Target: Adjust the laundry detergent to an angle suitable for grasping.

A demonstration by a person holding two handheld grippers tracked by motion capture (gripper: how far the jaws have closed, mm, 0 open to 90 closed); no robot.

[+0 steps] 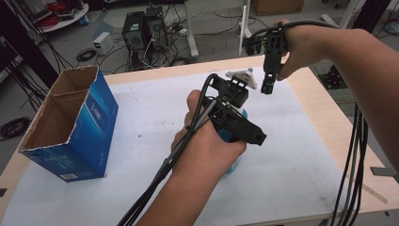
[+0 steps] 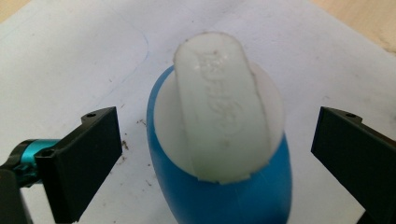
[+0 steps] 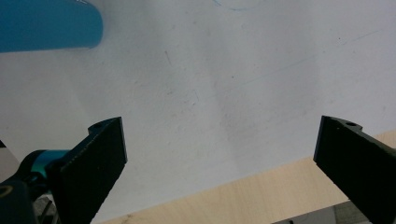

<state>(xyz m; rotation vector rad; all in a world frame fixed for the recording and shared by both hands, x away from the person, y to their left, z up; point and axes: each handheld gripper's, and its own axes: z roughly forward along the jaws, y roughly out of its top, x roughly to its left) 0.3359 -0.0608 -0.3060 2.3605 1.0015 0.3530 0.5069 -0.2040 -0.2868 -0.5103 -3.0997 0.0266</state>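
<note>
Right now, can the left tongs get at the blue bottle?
Probably yes. The left tongs are open with the blue bottle between the jaws, its white cap facing the camera. Gaps show on both sides and nothing else sits between them, so closing should catch it.

Both forearms are bare, without sleeves. The left gripper [image 2: 215, 140] and right gripper [image 3: 219, 158] have flat black jaws with small screw holes, teal fittings, black cables, one grey three-cornered plate [image 1: 242, 75]
</note>
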